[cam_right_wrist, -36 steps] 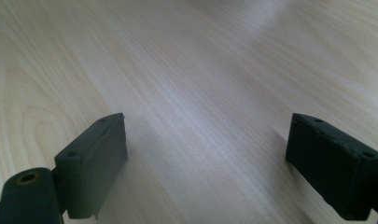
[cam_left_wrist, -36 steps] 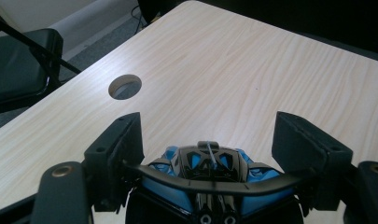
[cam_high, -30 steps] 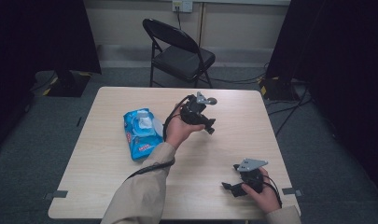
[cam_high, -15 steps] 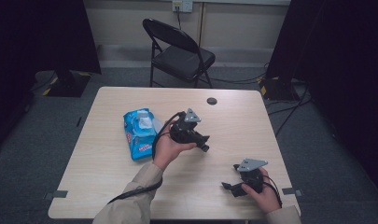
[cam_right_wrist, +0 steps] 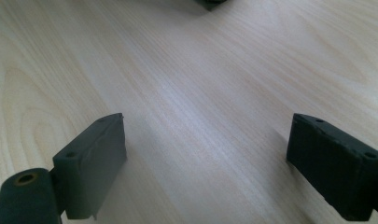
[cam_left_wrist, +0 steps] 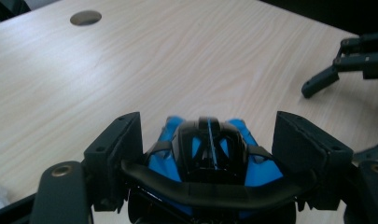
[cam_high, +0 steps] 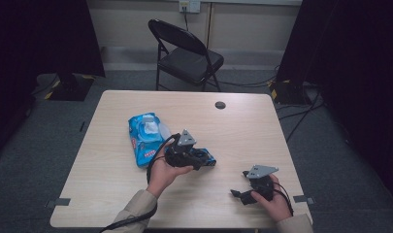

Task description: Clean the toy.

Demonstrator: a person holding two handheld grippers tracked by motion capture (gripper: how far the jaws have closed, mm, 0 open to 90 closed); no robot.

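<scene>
A blue and black toy car (cam_high: 208, 159) (cam_left_wrist: 210, 154) sits between the jaws of my left gripper (cam_high: 203, 157) (cam_left_wrist: 209, 126), which is shut on it. The car's black rear bar spans from one pad to the other. The left hand holds it low over the middle of the wooden table (cam_high: 242, 126), jaws pointing right. My right gripper (cam_high: 239, 183) (cam_right_wrist: 207, 126) rests near the table's front right corner, open, with bare wood between its fingers. Its black jaws (cam_left_wrist: 345, 60) also appear at the upper right of the left gripper view.
A blue pack of wipes (cam_high: 146, 137) lies left of the left hand. A round dark cable hole (cam_high: 220, 105) (cam_left_wrist: 85, 17) sits near the table's far edge. A black folding chair (cam_high: 184, 53) stands behind the table.
The left hand has come from the far middle of the table toward the near side and lower, with the toy car still in its jaws. The right hand has stayed put.
</scene>
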